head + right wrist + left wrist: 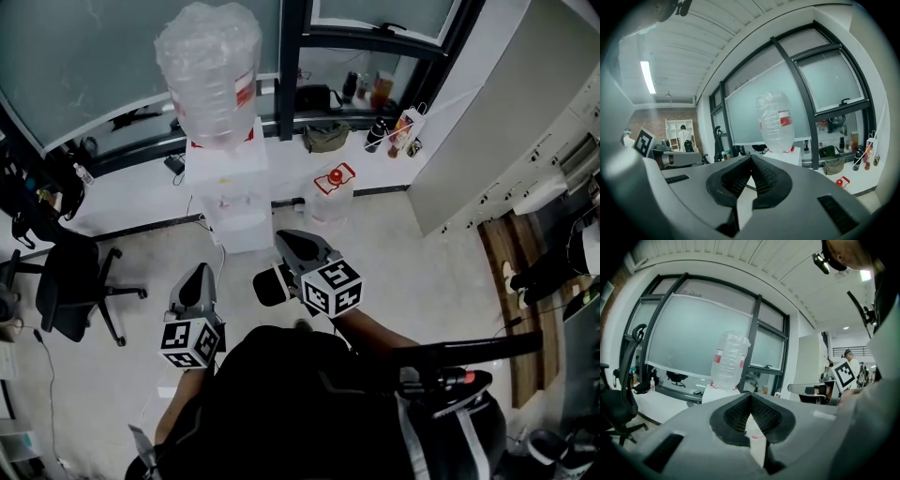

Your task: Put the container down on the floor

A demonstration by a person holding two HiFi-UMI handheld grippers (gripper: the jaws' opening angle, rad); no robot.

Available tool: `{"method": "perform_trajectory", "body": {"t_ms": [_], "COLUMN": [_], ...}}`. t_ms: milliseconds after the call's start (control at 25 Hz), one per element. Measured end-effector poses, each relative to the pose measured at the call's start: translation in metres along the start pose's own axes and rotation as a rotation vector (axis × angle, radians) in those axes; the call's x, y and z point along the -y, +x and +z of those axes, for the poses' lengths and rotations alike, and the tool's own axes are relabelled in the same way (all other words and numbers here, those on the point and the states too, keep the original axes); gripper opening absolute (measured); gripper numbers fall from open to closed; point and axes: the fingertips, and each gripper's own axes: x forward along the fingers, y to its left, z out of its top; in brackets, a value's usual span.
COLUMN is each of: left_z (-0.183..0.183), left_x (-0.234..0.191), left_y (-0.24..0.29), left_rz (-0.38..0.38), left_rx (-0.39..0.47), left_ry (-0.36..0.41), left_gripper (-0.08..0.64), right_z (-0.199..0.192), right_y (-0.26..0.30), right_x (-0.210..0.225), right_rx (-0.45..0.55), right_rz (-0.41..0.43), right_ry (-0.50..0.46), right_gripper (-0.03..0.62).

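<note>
A clear jug-like container with a red cap (pixel 333 192) stands on the floor just right of the white water dispenser (pixel 225 192); its red cap (pixel 841 182) also shows low in the right gripper view. A big upturned water bottle (pixel 211 70) (pixel 729 359) (pixel 776 122) sits on top of the dispenser. My left gripper (pixel 198 273) (pixel 750 394) hovers in front of the dispenser, shut and empty. My right gripper (pixel 282 238) (pixel 751 157) is a little nearer the container, also shut with nothing between its jaws. Both are well short of the container.
A black office chair (pixel 70 286) stands at the left. The window ledge holds an olive bag (pixel 326 137), bottles (pixel 377 134) and a paper bag (pixel 405 131). A white cabinet (pixel 525 112) fills the right side, with someone's shoes (pixel 520 277) beside it.
</note>
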Motion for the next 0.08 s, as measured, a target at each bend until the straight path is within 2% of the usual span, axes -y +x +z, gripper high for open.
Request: {"method": "perform_trajectory", "body": {"t_ms": [80], "left_z": [-0.0005], "left_x": [-0.0021], "left_y": [0.0004], "left_rz": [-0.003], "left_rx": [-0.002], "left_ry": [-0.004], "left_gripper": [0.011], "right_z": [0.0014], "right_y": [0.0021], "right_x": [-0.0020], "right_rx": [0.000], "right_rz": [0.007], "right_ry": [-0.015], "right_gripper": [0.009]}}
